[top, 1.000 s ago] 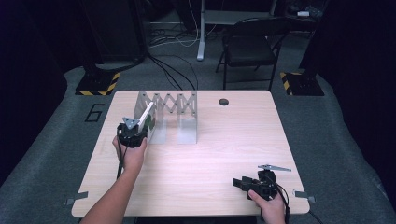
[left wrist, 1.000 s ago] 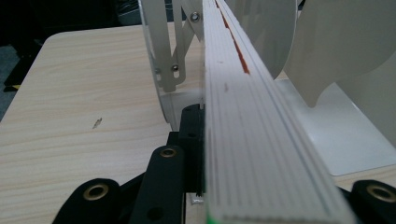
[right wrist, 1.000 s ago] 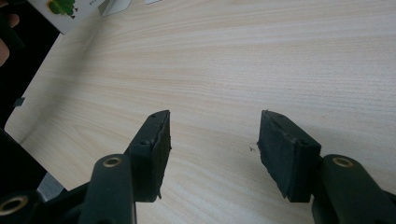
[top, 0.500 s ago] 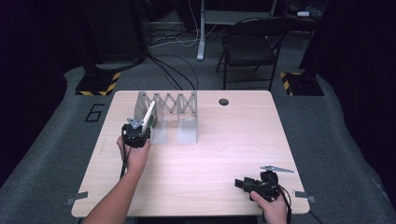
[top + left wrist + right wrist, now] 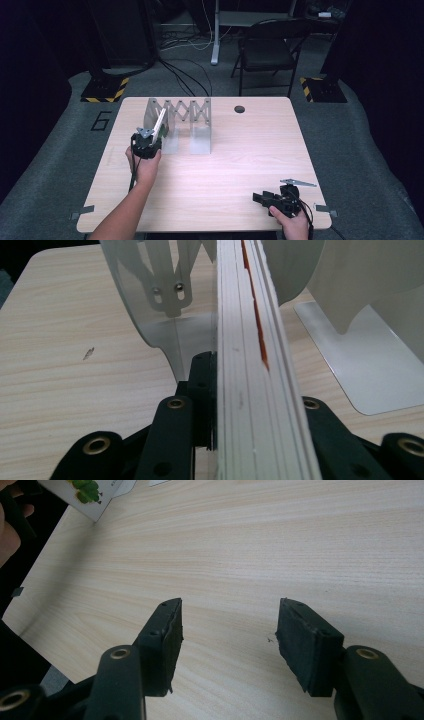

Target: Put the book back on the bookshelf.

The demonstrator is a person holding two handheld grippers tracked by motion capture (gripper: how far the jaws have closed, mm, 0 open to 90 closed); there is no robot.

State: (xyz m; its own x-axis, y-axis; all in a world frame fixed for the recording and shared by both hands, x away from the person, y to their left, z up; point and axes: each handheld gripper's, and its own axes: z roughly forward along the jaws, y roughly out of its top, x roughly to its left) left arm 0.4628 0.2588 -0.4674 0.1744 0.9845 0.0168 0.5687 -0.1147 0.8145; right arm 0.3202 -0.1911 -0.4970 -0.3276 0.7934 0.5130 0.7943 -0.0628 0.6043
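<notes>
Left tool (image 5: 150, 140), left of centre, clamps a thin, stiff, light book (image 5: 255, 365) by its edge, at the rack (image 5: 200, 120); right tool (image 5: 227, 645) gapes empty

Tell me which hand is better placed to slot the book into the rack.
Left. The left gripper is shut on the thin book, right at the accordion rack. The right gripper rests open and empty at the table's near corner.

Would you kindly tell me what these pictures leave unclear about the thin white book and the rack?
- Thin white book: cover unseen, edge-on in the left gripper view; too small in the high view.
- Grey accordion metal rack: which slot the book enters, hidden behind the left hand-held gripper.
</notes>
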